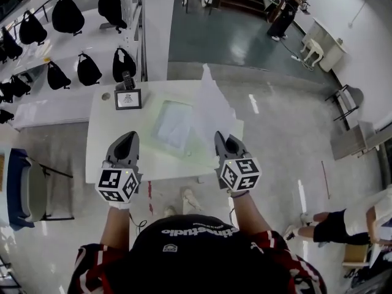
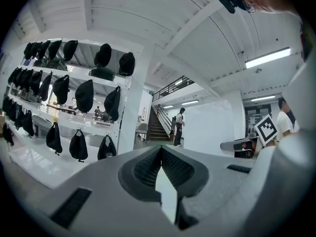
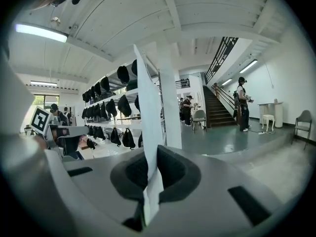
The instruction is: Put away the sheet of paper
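The white sheet of paper (image 1: 212, 106) stands upright above the right part of the white table (image 1: 101, 133), and my right gripper (image 1: 222, 141) is shut on its near bottom edge. In the right gripper view the paper (image 3: 147, 132) rises edge-on from between the closed pads of the right gripper (image 3: 148, 169). A clear plastic sleeve (image 1: 173, 125) lies flat on the table just left of the paper. My left gripper (image 1: 125, 141) hovers over the table's near left side, apart from the paper. In the left gripper view the left gripper (image 2: 161, 149) has its pads meeting with nothing between them.
A small framed picture (image 1: 127, 98) and a dark object (image 1: 127, 80) stand at the table's far left. White shelves with several black bags (image 1: 67, 17) run along the left. A blue chair (image 1: 24, 188) is at the near left. A person (image 1: 343, 222) is at the right.
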Demonstrator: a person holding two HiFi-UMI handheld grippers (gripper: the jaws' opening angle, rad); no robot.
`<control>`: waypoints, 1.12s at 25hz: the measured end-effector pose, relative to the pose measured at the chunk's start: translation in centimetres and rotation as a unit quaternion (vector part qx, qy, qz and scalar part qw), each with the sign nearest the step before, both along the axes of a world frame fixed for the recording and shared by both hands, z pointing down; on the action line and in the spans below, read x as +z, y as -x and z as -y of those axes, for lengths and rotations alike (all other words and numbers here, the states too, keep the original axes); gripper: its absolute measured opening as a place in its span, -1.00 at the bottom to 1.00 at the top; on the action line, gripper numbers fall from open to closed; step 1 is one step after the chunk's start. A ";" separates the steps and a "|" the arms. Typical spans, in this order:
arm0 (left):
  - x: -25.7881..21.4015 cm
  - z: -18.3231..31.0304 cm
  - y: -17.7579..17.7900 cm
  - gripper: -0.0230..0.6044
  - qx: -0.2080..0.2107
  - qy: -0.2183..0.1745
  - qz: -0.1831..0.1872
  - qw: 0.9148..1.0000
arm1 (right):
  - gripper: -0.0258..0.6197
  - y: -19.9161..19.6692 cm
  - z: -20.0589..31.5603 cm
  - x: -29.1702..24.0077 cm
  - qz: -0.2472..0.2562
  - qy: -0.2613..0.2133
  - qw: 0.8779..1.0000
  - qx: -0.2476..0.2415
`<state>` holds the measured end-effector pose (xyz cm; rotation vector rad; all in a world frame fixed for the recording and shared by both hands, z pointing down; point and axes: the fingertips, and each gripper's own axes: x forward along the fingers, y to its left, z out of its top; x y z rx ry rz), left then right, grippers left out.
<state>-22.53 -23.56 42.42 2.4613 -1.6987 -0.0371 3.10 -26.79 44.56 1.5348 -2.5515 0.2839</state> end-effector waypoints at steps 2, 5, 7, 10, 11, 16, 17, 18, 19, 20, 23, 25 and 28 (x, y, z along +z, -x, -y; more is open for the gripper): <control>0.2 0.3 0.1 -0.91 -0.005 0.003 0.003 1.000 | -0.91 0.4 0.9 0.7 0.005 0.009 1.000 -0.010; 0.5 0.6 -0.2 -0.91 -0.010 0.006 0.008 1.000 | -0.91 0.6 2.0 1.9 0.020 0.026 0.999 -0.022; 0.6 0.9 -0.5 -0.91 -0.012 0.008 0.010 1.000 | -0.91 0.7 2.7 2.8 0.039 0.043 0.998 -0.030; 0.6 1.4 -1.1 -0.91 -0.014 0.010 0.018 1.000 | -0.91 0.9 3.6 4.5 0.063 0.073 0.994 -0.044; 0.5 1.5 -1.3 -0.91 -0.015 0.010 0.025 1.000 | -0.91 0.9 3.9 5.2 0.067 0.082 0.993 -0.047; 0.2 2.0 -2.3 -0.91 -0.017 0.010 0.051 0.999 | -0.91 0.8 5.2 8.3 0.082 0.126 0.987 -0.054; 0.2 2.1 -2.5 -0.91 -0.016 0.010 0.049 0.999 | -0.91 0.8 5.5 8.9 0.086 0.134 0.986 -0.055; 0.3 2.1 -2.6 -0.91 -0.016 0.012 0.050 0.999 | -0.91 0.8 5.7 9.4 0.089 0.141 0.984 -0.055; 0.4 2.2 -2.8 -0.91 -0.016 0.013 0.051 0.998 | -0.91 0.7 5.9 9.9 0.093 0.147 0.983 -0.056; 0.5 2.3 -2.9 -0.91 -0.016 0.015 0.054 0.998 | -0.91 0.7 6.2 10.3 0.098 0.154 0.982 -0.057; 0.8 2.6 -3.2 -0.91 -0.019 0.018 0.055 0.998 | -0.91 0.8 6.9 11.4 0.110 0.170 0.977 -0.060; 1.1 2.7 -3.3 -0.91 -0.021 0.021 0.052 0.998 | -0.91 0.8 7.2 12.2 0.117 0.183 0.974 -0.062; 1.6 2.9 -3.5 -0.91 -0.022 0.027 0.048 0.998 | -0.91 0.7 7.5 13.5 0.125 0.202 0.969 -0.067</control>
